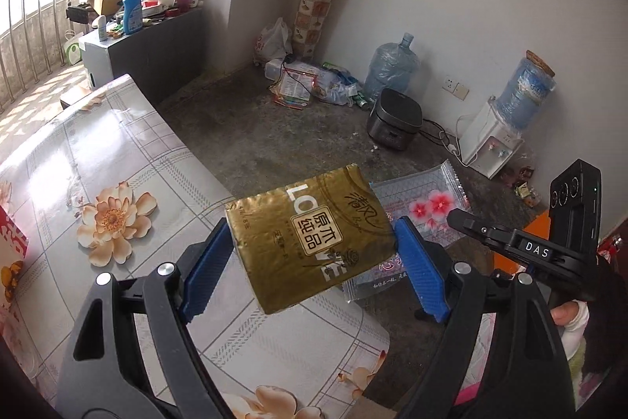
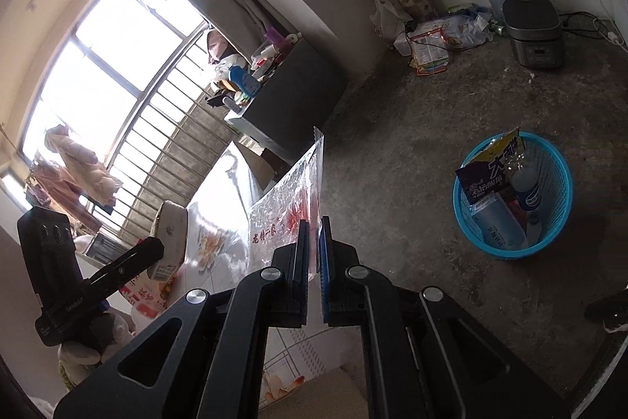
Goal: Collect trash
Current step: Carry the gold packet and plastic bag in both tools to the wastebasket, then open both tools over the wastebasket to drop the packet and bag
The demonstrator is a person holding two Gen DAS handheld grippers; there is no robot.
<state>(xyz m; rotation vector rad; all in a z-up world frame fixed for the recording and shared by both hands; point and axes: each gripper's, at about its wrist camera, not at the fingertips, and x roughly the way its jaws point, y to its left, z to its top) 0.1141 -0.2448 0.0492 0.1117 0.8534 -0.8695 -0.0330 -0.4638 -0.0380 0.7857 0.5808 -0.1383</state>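
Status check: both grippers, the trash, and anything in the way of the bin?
Left gripper clamps gold tissue pack. Right gripper pinches clear flowered wrapper. Blue basket on floor, path clear.

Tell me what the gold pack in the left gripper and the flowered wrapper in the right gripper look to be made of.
Gold pack: thin glossy plastic film with a metallic gold print, wrinkled at the edges; it looks soft, likely tissue inside. Flowered wrapper: clear crinkly plastic film, see-through with glare and a serrated end seal; it hangs flat, so it seems empty.
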